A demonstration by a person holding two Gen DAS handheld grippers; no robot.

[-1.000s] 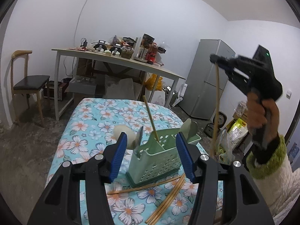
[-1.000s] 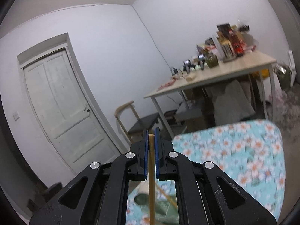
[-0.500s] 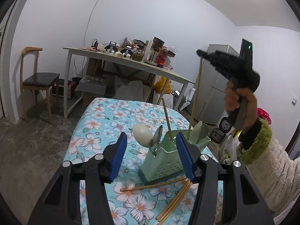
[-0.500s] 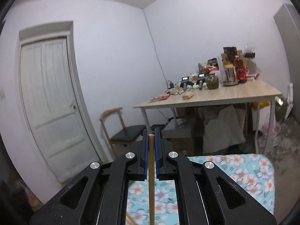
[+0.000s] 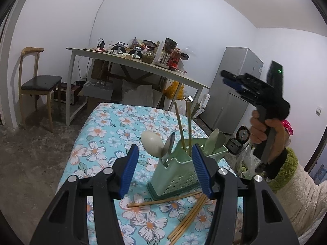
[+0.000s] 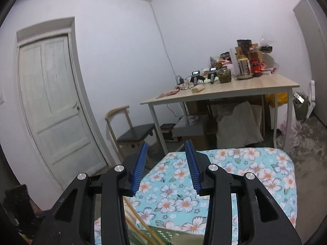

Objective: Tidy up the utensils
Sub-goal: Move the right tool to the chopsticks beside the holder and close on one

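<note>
The right gripper was raised above the green utensil holder, its jaws parted wide and holding nothing. Two chopsticks stood upright in the holder's middle compartment, apart from the spoons at its left end, so like sat with like. The left gripper hovered near the holder, jaws spread and holding nothing, probably positioned to reach the loose chopsticks lying on the floral-covered bench just in front.
</note>
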